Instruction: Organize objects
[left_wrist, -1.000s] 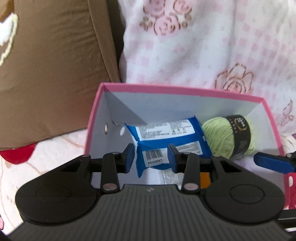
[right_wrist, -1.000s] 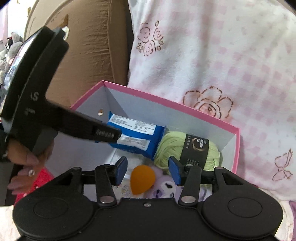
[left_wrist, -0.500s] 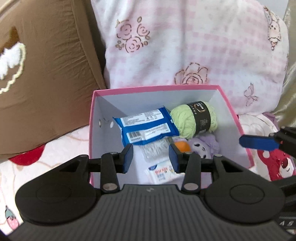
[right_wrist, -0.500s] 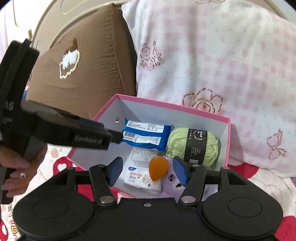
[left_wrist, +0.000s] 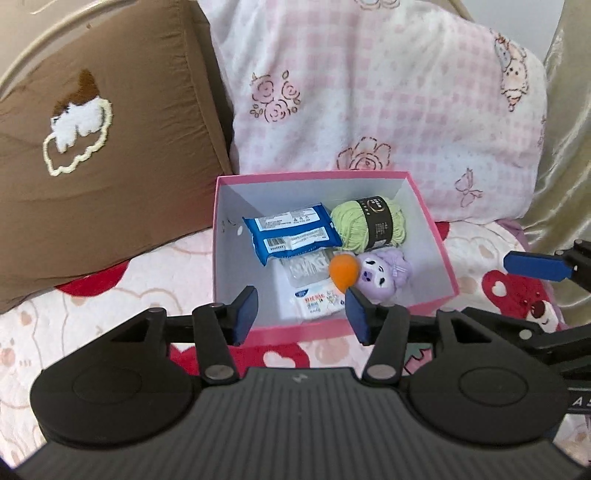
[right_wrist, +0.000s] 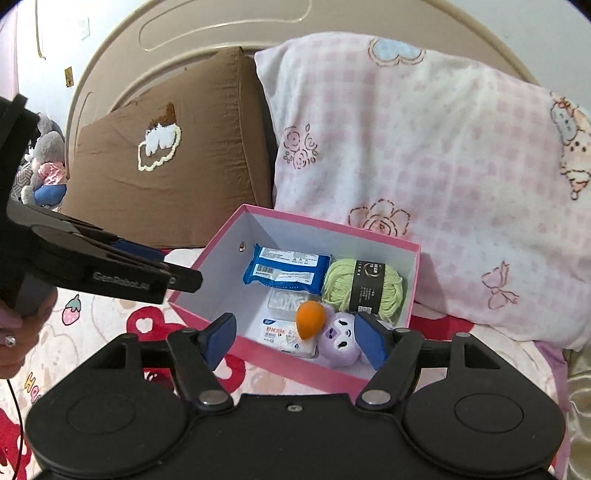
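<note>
In the left wrist view, the left gripper (left_wrist: 301, 314) is hanging at lower centre, jaws just widening and empty; the pink box (left_wrist: 221, 236) is lying ahead above it, its long axis running away toward the pillows. The right gripper (right_wrist: 293, 338) is likewise opening, empty, equally near.

My bed, spread with a pink bear-print sheet (left_wrist: 110, 302), carries an open pink cardboard box (left_wrist: 436, 236); a brown cushion (left_wrist: 110, 177) and pink checked pillow (left_wrist: 388, 110) stand along its head edge.
</note>
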